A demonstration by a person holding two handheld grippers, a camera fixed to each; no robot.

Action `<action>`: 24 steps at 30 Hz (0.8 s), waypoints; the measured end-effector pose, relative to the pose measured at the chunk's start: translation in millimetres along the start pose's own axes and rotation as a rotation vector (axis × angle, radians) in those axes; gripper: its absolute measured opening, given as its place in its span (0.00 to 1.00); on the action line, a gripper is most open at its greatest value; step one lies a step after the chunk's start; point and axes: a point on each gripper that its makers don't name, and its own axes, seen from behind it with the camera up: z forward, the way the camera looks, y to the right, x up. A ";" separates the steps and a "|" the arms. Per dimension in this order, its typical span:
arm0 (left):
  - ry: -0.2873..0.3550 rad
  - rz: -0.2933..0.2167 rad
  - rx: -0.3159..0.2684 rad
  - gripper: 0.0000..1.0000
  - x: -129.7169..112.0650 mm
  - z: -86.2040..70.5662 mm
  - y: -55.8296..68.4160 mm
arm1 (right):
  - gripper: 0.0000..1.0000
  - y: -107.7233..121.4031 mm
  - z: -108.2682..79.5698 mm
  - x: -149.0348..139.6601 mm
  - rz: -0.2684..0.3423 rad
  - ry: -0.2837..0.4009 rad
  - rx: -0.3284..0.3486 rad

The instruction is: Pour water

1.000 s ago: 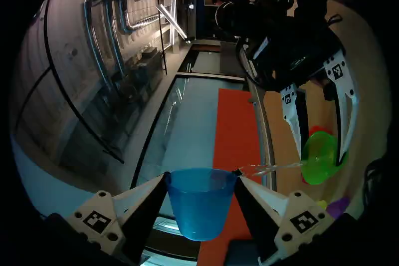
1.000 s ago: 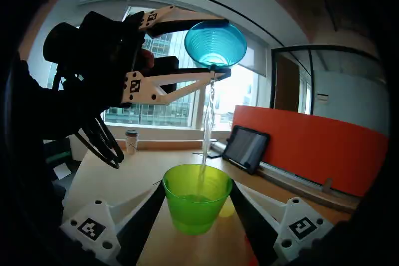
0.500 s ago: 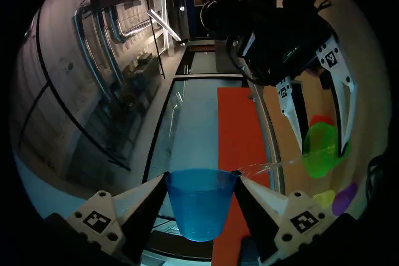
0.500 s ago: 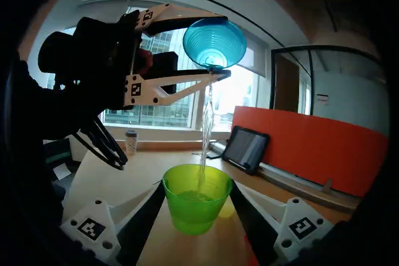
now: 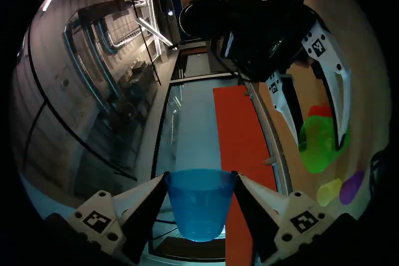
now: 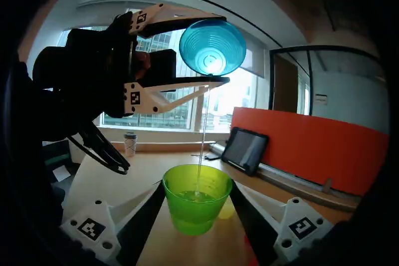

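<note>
Above the wooden desk (image 6: 114,176), my left gripper (image 5: 199,175) clenches the tilted blue cup (image 5: 199,206), and my right gripper (image 6: 198,186) clenches the green cup (image 6: 197,213) beneath. The water stream (image 6: 201,146) has thinned to a thread, so I judge the pouring nearly finished.

Your left tongs (image 5: 199,178): white fingers (image 5: 127,200), black inner pads (image 5: 149,211); each finger has a square black-and-white marker (image 5: 96,220) and screw holes (image 5: 102,194).
Your right tongs (image 6: 197,188): same white-and-black build, same markers.
Left housing (image 6: 90,81): black, bulky.
Cables (image 6: 99,148): black, looped.
</note>
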 end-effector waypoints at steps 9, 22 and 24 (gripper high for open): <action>0.005 0.037 -0.001 0.89 3.2 0.1 2.4 | 0.92 1.5 0.0 -1.9 0.005 0.004 0.000; 0.009 0.055 -0.001 0.89 7.3 0.6 6.2 | 0.92 2.0 -0.8 -3.3 0.008 0.006 -0.003; 0.009 0.055 -0.002 0.89 7.2 0.5 6.0 | 0.92 1.8 -0.8 -3.2 0.009 0.006 -0.002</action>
